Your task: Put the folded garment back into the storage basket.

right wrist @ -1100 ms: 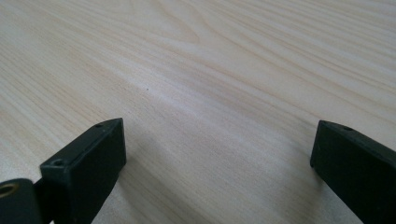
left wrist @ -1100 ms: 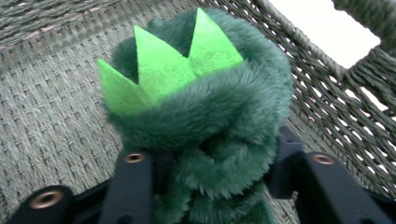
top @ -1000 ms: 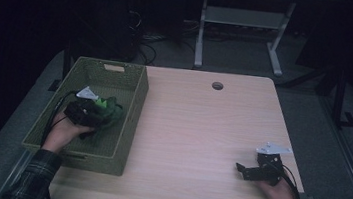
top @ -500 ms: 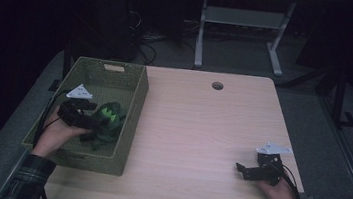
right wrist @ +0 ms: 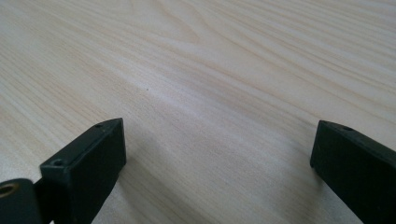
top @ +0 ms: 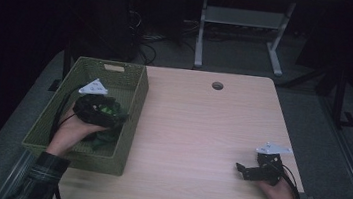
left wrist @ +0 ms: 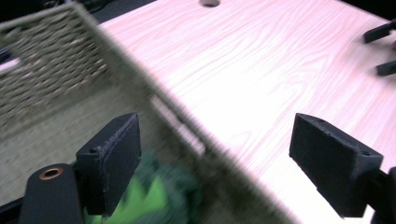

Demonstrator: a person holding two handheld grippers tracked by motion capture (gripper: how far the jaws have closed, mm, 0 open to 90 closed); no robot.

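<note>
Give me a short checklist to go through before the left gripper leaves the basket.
1. Left gripper jaws open, having just been opening, nothing between them: ok.
2. Green thing lies in the basket, below the jaws: ok.
3. Whether a jaw still touches the green thing: cannot tell, picture blurred.
4. Basket wall lies between the left gripper and the table: not ok for a level move out.
5. Right gripper rests open at the table's near right, apart: ok.
</note>
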